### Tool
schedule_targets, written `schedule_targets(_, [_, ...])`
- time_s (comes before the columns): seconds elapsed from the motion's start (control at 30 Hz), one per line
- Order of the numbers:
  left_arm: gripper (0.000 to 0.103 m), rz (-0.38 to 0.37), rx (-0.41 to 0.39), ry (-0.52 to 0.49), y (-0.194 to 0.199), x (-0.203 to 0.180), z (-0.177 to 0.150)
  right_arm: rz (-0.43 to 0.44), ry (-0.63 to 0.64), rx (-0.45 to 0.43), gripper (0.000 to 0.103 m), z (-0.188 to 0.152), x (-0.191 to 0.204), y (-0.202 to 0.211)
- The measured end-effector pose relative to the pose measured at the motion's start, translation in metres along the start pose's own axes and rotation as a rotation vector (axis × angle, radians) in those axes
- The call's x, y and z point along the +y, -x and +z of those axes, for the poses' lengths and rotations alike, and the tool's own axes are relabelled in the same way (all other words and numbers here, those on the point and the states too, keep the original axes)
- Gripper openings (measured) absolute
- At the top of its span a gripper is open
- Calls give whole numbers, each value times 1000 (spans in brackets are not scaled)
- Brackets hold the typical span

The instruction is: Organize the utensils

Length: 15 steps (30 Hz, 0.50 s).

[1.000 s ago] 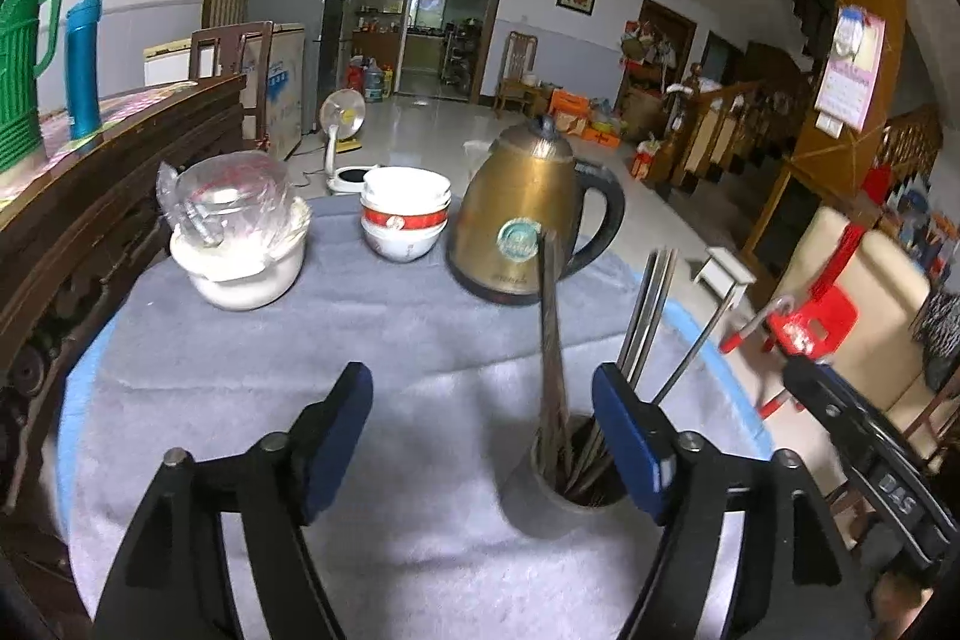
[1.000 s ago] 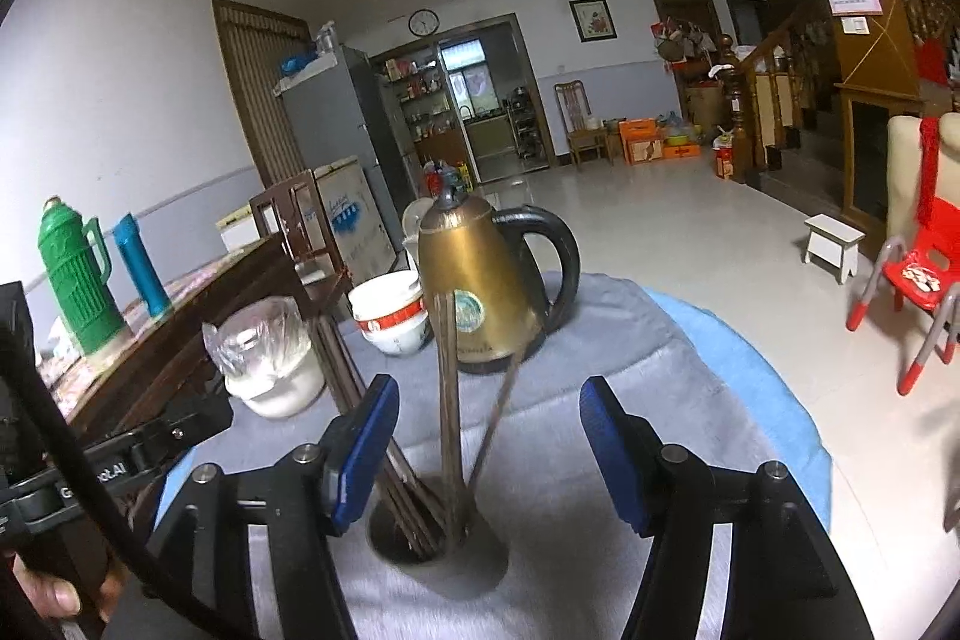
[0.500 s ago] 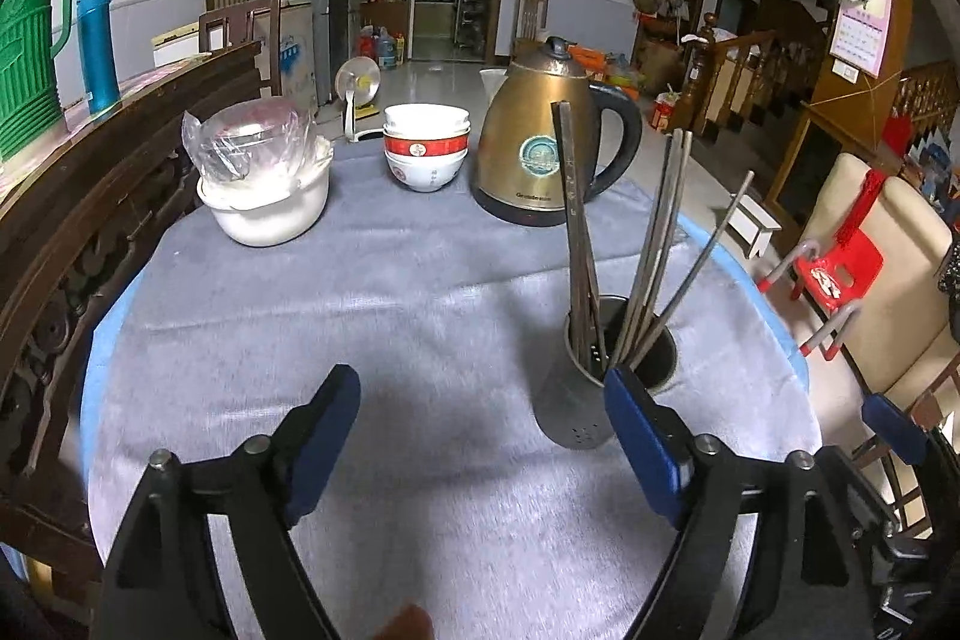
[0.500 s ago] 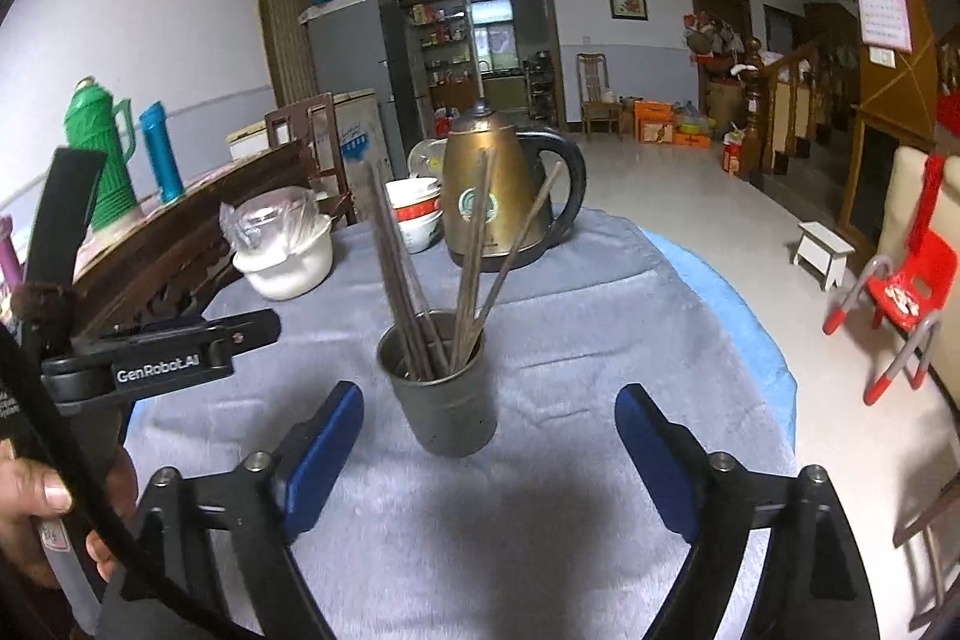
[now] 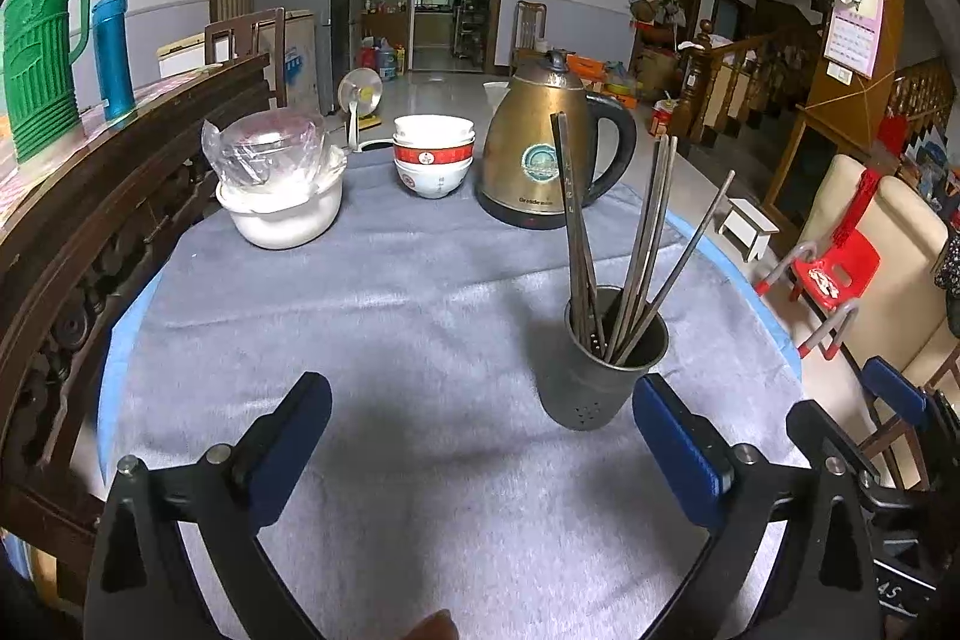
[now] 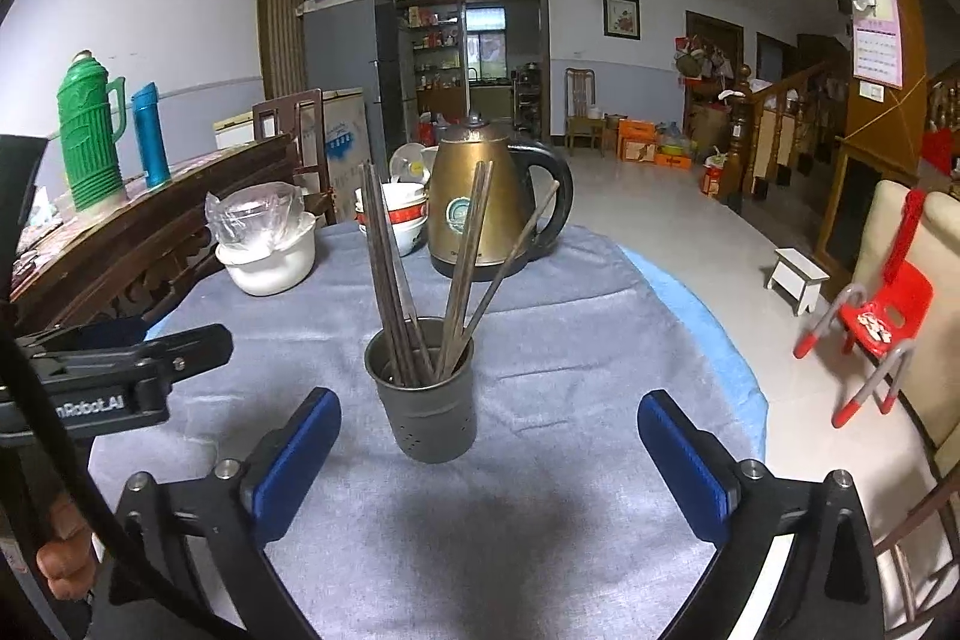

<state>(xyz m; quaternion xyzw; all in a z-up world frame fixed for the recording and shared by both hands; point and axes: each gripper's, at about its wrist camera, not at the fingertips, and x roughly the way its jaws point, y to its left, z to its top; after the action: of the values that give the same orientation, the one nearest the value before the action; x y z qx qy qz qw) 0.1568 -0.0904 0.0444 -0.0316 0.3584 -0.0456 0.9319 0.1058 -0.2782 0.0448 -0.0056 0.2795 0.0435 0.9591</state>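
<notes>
While the chopsticks [image 6: 414, 280] are stood fanned in the perforated metal holder [image 6: 427, 403] at the near right of the grey tablecloth [image 5: 390, 316], apparently so they stay upright and together, nothing is gripped. The right gripper [image 6: 489, 451] is seen with jaws opening, the holder beyond its tips; the left gripper [image 5: 480, 439] likewise, over bare cloth. Farther off, a brass kettle [image 5: 543, 160], stacked bowls [image 5: 433, 154] and a covered white pot [image 5: 279, 205] are ranged.

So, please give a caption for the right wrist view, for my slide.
Chopsticks stand in a holder on the grey cloth, ahead of the empty, opening right tool.
</notes>
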Motion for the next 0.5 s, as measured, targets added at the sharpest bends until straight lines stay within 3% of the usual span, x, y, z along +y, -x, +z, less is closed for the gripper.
schedule_targets(0.5, [101, 49, 8, -15, 4, 0, -6, -16, -3, 7, 101, -6, -4, -2])
